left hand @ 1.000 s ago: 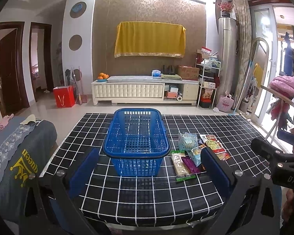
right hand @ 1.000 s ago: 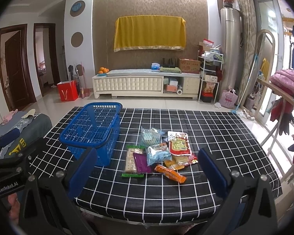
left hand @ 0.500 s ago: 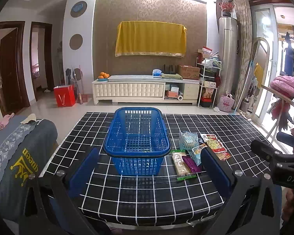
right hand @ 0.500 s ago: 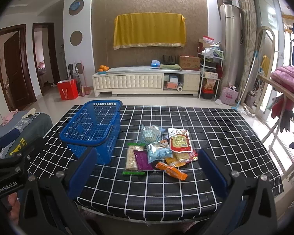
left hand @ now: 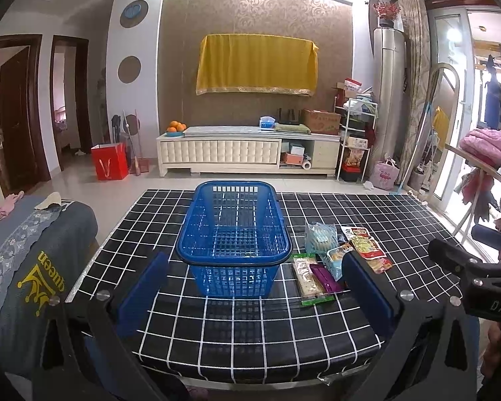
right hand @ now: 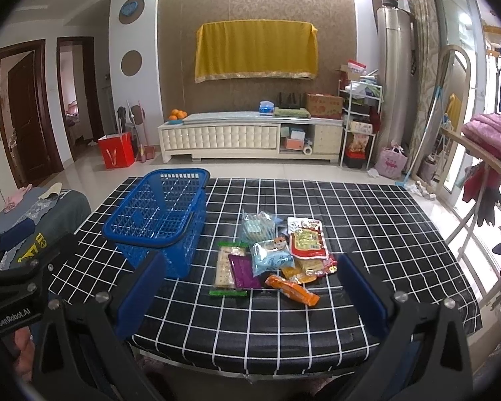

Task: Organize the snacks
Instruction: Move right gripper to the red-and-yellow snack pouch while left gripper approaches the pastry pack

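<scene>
I'm in a home living room: a white media cabinet under a yellow cloth-draped wall, oranges, laundry on a rack, wooden doors.

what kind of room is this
Most likely a home living room. A low white cabinet stands against a patterned wall with a bowl of oranges on it, and laundry hangs on a rack at the right. The checked table stands in the middle.
</scene>
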`<state>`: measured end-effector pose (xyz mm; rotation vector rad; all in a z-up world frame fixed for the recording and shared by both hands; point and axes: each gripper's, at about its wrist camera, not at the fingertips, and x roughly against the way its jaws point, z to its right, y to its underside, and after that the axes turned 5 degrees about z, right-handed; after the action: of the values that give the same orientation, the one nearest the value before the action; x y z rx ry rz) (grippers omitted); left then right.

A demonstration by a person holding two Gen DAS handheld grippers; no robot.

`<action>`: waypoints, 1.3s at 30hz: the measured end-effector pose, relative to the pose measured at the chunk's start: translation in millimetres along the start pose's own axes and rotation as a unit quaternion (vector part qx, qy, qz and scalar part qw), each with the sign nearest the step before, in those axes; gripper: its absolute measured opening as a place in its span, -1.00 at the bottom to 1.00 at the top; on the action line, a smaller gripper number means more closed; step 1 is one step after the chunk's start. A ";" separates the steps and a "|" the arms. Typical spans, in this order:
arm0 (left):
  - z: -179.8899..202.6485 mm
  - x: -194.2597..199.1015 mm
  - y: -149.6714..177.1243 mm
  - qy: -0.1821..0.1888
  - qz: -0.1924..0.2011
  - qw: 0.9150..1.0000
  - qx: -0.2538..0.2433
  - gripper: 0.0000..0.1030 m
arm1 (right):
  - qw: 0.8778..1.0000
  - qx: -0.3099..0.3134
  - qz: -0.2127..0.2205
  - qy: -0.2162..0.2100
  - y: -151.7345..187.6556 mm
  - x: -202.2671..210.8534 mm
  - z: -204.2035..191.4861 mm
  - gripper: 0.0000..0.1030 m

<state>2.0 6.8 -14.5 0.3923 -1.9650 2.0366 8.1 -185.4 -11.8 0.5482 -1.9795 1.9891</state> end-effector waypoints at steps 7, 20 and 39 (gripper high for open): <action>3.2 -17.8 -13.7 0.026 -0.033 0.999 0.004 1.00 | 1.000 0.021 -0.001 0.010 -10.9 -12.7 11.6 1.00; 52.7 -84.6 -30.6 0.052 -0.100 0.993 -0.032 1.00 | 0.996 -0.023 -0.083 -0.020 -19.7 -68.1 70.6 1.00; 133.0 -204.8 -29.7 0.052 -0.201 0.976 -0.061 1.00 | 0.969 -0.084 -0.223 -0.063 -21.5 -207.4 147.3 1.00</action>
<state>202.3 -128.2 -61.1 0.5875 -1.7651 1.6413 212.2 -318.2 -88.6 0.9954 -1.8622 1.5340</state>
